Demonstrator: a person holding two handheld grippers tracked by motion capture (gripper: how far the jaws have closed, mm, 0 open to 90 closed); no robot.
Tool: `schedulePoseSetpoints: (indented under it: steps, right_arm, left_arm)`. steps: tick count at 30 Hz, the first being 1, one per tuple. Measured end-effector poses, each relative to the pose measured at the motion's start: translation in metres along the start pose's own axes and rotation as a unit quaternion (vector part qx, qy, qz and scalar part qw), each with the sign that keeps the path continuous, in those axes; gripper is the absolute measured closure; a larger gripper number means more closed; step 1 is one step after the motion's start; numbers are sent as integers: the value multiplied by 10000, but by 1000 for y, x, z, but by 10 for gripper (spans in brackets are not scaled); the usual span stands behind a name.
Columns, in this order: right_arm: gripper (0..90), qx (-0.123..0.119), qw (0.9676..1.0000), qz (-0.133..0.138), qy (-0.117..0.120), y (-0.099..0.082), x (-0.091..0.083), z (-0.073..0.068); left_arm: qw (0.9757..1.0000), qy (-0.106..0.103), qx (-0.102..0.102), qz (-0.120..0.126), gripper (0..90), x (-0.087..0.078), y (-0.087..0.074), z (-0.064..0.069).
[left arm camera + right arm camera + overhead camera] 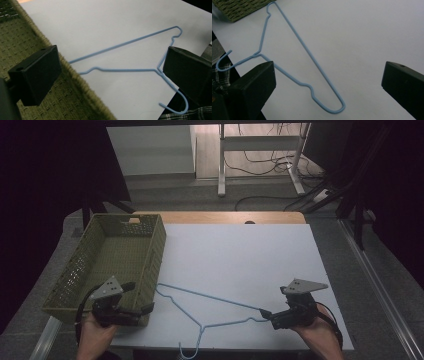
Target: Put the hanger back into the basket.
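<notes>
A blue wire hanger [210,296] lies flat on the white tabletop [240,250], with its hook over the near edge. My left gripper [137,297] is open at the front right corner of the green woven basket [160,245]. In the left gripper view the basket wall [15,42] runs between the jaws and the hanger [120,45] lies beyond them. My right gripper [275,302] is open at the hanger's right end. In the right gripper view the hanger [308,52] rests on the table between the wide-apart jaws, touching neither.
The basket [239,7] looks empty and fills the table's left side. A strip of wooden table [220,217] shows behind the white top. Desk legs and cables [260,162] stand on the floor farther back. Dark curtains flank both sides.
</notes>
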State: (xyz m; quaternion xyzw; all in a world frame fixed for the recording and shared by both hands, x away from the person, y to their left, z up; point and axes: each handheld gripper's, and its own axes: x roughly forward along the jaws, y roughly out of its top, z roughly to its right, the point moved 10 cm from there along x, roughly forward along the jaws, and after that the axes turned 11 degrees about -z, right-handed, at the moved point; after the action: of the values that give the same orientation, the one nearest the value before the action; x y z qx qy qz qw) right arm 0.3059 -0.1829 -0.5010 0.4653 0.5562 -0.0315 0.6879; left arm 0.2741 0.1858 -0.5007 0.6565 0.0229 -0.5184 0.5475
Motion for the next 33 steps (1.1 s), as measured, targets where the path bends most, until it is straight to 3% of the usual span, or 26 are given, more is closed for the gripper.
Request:
schedulePoseSetpoints:
  steps: [16, 26, 33]
  right_arm:
    - [5, -349, 9983, -398, 238, 7, 22, -28]
    - [75, -573, 9970, -438, 276, 15, 31, -40]
    - [157, -729, 9955, -481, 367, 18, 40, -50]
  left_arm:
    - [9996, -174, 205, -11, 23, 16, 12, 21]
    - [9989, -256, 389, -2, 21, 29, 17, 37]
    - [9976, -427, 545, 31, 17, 44, 22, 53]
